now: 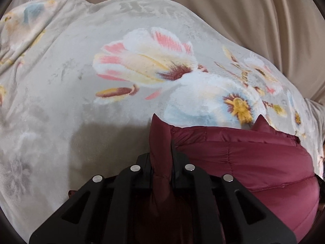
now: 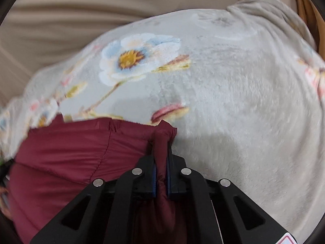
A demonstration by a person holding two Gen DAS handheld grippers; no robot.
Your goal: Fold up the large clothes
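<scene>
Left gripper [image 1: 161, 152] and right gripper [image 2: 161, 152] each pinch a corner of the maroon puffer jacket [image 1: 254, 162] over the floral blanket [image 1: 81, 71]. The slick, puffy fabric may slip from either narrow pinch, skewing the fold.

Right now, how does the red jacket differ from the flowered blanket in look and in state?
The red jacket is plain dark red, smooth and quilted; the flowered blanket is pale grey, fluffy, printed with flowers. The jacket's edge is pinched and bunched in the left gripper and the right gripper; the blanket lies spread flat, held by nothing. The jacket rests on top of the blanket. Both are soft fabric.
</scene>
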